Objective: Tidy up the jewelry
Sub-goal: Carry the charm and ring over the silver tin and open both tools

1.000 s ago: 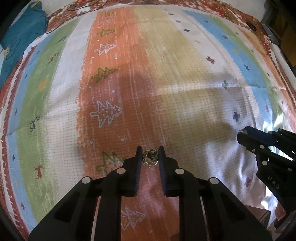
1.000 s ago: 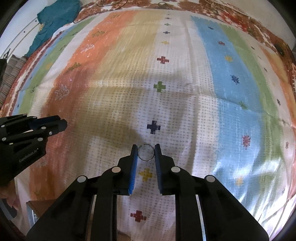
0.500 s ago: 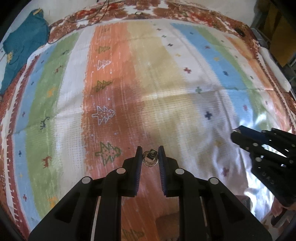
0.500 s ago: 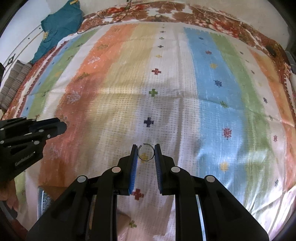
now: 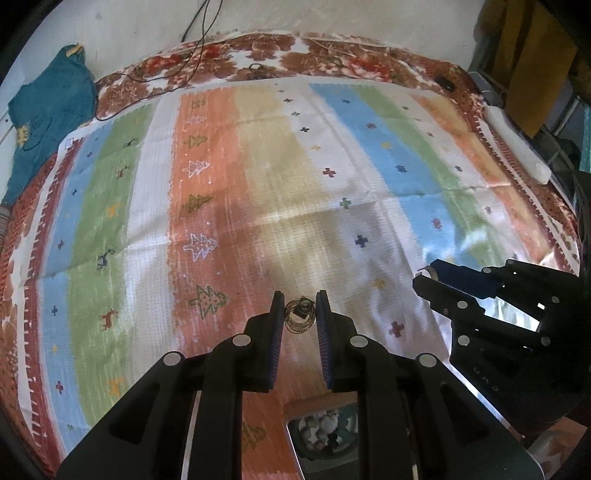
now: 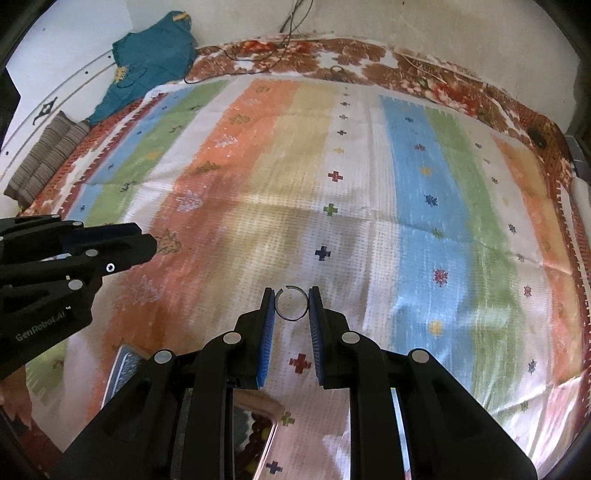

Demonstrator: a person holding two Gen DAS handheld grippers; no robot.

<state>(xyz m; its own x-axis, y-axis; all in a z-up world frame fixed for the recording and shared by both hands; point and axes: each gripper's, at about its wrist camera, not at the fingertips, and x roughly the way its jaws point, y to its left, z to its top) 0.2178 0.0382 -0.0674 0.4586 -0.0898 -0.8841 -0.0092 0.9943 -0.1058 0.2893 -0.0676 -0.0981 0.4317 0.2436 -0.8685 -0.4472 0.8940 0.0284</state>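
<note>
My left gripper (image 5: 299, 308) is shut on a brass-coloured ornate ring (image 5: 300, 316), pinched between its dark pads high above the striped bedspread (image 5: 229, 192). In the right wrist view my right gripper (image 6: 291, 304) is shut on a thin open-ended metal ring (image 6: 291, 303) held between its blue pads. Each gripper shows in the other's view: the right one (image 5: 428, 280) at the right edge, the left one (image 6: 147, 245) at the left edge. Below my hands lies a jewelry box (image 5: 325, 439) with beads inside, also seen as the box (image 6: 255, 424) under the right gripper.
The colourful striped spread covers a bed against a white wall (image 5: 332, 22). A teal garment (image 5: 48, 110) lies at the far left corner, a striped cushion (image 6: 44, 158) beside it. Cables (image 5: 192, 44) trail over the far edge. A white object (image 5: 517, 147) lies along the right side.
Both grippers have risen with their rings held; the bedspread looks smaller and farther, the wall has come into view, and the jewelry box has appeared at the bottom.
</note>
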